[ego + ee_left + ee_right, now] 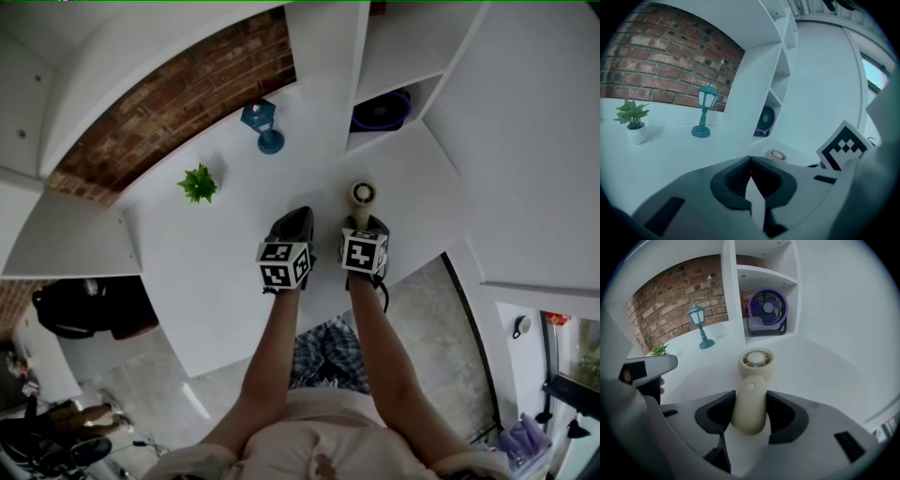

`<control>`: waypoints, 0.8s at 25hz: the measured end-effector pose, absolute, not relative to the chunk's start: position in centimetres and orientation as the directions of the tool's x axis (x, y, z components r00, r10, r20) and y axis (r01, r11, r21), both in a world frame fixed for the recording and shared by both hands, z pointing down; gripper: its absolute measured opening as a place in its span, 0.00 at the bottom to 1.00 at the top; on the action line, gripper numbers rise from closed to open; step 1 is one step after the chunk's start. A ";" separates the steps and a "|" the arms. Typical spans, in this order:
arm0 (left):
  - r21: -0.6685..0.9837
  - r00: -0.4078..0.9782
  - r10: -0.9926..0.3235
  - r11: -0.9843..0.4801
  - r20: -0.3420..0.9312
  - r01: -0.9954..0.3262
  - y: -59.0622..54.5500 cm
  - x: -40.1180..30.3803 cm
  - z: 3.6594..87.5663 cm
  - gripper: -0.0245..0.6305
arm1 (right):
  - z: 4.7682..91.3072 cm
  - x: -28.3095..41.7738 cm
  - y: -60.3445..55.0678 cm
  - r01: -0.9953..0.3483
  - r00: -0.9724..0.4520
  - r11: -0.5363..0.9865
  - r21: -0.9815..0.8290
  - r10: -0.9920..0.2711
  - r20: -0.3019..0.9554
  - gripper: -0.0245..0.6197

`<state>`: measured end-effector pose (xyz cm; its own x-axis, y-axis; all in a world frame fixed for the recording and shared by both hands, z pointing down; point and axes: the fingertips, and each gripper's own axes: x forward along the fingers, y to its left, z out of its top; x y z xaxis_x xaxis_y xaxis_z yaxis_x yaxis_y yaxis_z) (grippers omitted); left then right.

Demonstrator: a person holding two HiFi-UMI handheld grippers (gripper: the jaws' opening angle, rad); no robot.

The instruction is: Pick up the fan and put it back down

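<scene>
A small cream hand-held fan (756, 360) lies on the white tabletop (820, 366), its round head pointing away from me. My right gripper (751, 399) has its two dark pads pressed against either side of the fan's handle. In the head view the cream fan (362, 193) pokes out just beyond the right gripper (364, 223). My left gripper (750, 159) is shut with nothing in it, and hovers over the table to the left of the cream fan (776, 155). From above, the left gripper (295, 217) sits beside the right one.
A purple desk fan (767, 308) stands in the lowest cubby of a white shelf unit (730, 296) behind the cream fan. A teal lantern (699, 326) and a small potted plant (658, 350) stand further left, before a brick wall.
</scene>
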<state>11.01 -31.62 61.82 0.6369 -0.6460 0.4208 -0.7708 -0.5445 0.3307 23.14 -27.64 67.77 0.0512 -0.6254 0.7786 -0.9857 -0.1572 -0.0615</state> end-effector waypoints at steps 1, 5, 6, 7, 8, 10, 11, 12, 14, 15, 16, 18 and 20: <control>0.331 0.637 -0.645 -0.544 0.422 -0.771 -31.6 11.0 61.9 0.08 | 67.8 23.1 -27.7 -0.985 0.050 -0.160 -0.065 -0.624 0.779 0.37; 0.326 0.637 -0.643 -0.548 0.425 -0.771 -31.5 11.0 61.8 0.08 | 67.5 23.3 -27.6 -0.986 0.040 -0.149 -0.073 -0.642 0.765 0.36; 0.324 0.637 -0.644 -0.548 0.425 -0.771 -31.5 10.9 61.8 0.08 | 67.4 23.3 -27.6 -0.986 0.037 -0.146 -0.076 -0.649 0.760 0.36; 0.323 0.636 -0.644 -0.549 0.424 -0.771 -31.5 10.9 61.8 0.08 | 67.3 23.3 -27.6 -0.986 0.033 -0.143 -0.081 -0.656 0.754 0.35; 0.323 0.636 -0.645 -0.549 0.423 -0.771 -31.5 10.8 61.7 0.08 | 67.1 23.4 -27.6 -0.986 0.028 -0.140 -0.088 -0.664 0.748 0.35; 0.321 0.636 -0.648 -0.549 0.421 -0.772 -31.4 10.7 61.5 0.08 | 66.6 23.5 -27.6 -0.986 0.022 -0.135 -0.096 -0.681 0.732 0.35; 0.320 0.635 -0.649 -0.549 0.418 -0.772 -31.4 10.7 61.4 0.08 | 66.3 23.6 -27.6 -0.986 0.021 -0.132 -0.098 -0.691 0.722 0.35; 0.319 0.635 -0.651 -0.550 0.415 -0.772 -31.4 10.7 61.2 0.08 | 65.9 23.7 -27.6 -0.987 0.020 -0.129 -0.100 -0.704 0.710 0.35; 0.315 0.636 -0.656 -0.553 0.406 -0.772 -31.4 10.6 60.8 0.08 | 65.0 23.8 -27.7 -0.987 0.012 -0.118 -0.111 -0.736 0.677 0.35; 0.312 0.637 -0.659 -0.555 0.400 -0.771 -31.3 10.5 60.4 0.08 | 64.4 23.8 -27.7 -0.986 0.005 -0.112 -0.120 -0.753 0.658 0.35; 0.309 0.638 -0.662 -0.558 0.393 -0.770 -31.3 10.5 60.0 0.08 | 63.7 23.8 -27.7 -0.986 -0.002 -0.104 -0.130 -0.770 0.638 0.35; 0.300 0.639 -0.670 -0.564 0.378 -0.769 -31.2 10.2 59.0 0.08 | 62.0 24.0 -27.7 -0.986 -0.016 -0.085 -0.143 -0.807 0.590 0.35; 0.291 0.638 -0.683 -0.567 0.356 -0.770 -31.2 9.8 57.7 0.08 | 59.9 24.1 -27.7 -0.987 -0.027 -0.063 -0.151 -0.847 0.531 0.35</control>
